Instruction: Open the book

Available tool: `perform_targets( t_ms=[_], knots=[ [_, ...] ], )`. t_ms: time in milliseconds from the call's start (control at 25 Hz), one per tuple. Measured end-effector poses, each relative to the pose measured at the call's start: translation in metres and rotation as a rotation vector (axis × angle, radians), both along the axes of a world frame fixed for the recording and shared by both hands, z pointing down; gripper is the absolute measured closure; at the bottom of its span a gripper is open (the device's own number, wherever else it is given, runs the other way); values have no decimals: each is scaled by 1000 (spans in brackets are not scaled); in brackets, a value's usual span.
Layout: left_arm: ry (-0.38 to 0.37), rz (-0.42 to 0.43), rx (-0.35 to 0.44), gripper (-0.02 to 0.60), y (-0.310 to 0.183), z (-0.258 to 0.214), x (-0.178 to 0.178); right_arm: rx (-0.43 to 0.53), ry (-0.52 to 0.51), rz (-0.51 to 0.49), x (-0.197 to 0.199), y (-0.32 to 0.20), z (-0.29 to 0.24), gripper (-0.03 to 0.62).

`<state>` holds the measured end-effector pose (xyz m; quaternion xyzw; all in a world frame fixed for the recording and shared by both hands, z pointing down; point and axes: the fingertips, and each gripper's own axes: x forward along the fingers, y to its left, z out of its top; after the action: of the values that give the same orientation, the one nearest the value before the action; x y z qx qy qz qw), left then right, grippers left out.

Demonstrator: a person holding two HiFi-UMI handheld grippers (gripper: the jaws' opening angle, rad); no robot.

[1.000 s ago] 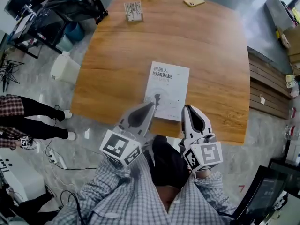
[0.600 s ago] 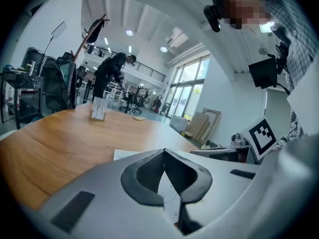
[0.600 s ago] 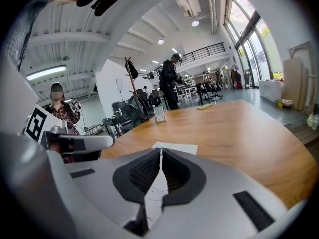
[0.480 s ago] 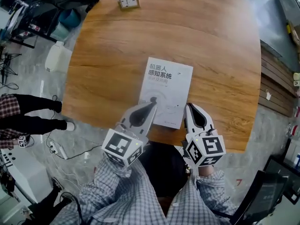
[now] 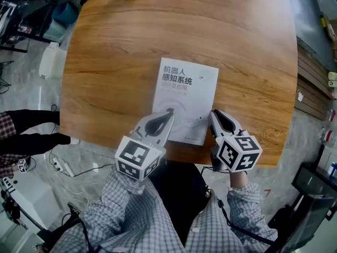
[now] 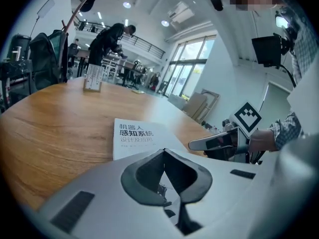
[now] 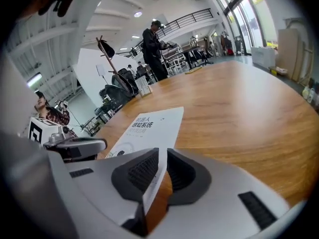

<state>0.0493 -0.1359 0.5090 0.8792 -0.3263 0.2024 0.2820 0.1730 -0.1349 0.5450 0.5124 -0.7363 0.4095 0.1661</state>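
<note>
Treat book point(image 5: 187, 96) as unopened, flat on table point(image 5: 116, 62); note left gripper point(image 5: 170, 112) shut and empty, right gripper point(image 5: 215, 114) jaws just opened slightly, book edge lined up between, unclamped; lift cover next.

Bright, even indoor daylight plus ceiling lamps point(image 6: 127, 5). Windows point(image 6: 187, 71) blown out white. Book point(image 5: 184, 101) cover near clipped in head view; broad soft sheen on bench point(image 7: 239, 98). Shadows faint and soft. Both gripper views fisheye, black vignette at corners, lines bowed. Left gripper point(image 6: 163, 152) and right gripper point(image 7: 162, 152) bodies close up, soft, out of focus. Head view sharp, edges curved.
</note>
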Motion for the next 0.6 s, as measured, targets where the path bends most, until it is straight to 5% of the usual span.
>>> perform_targets(
  t_ms=[120, 600],
  knots=[
    [-16, 16, -13, 583, 1, 7, -1, -82, -97, 14, -5, 3, 9, 474],
    [-30, 21, -58, 583, -3, 21, -5, -214, -157, -13, -6, 2, 26, 524]
  ],
)
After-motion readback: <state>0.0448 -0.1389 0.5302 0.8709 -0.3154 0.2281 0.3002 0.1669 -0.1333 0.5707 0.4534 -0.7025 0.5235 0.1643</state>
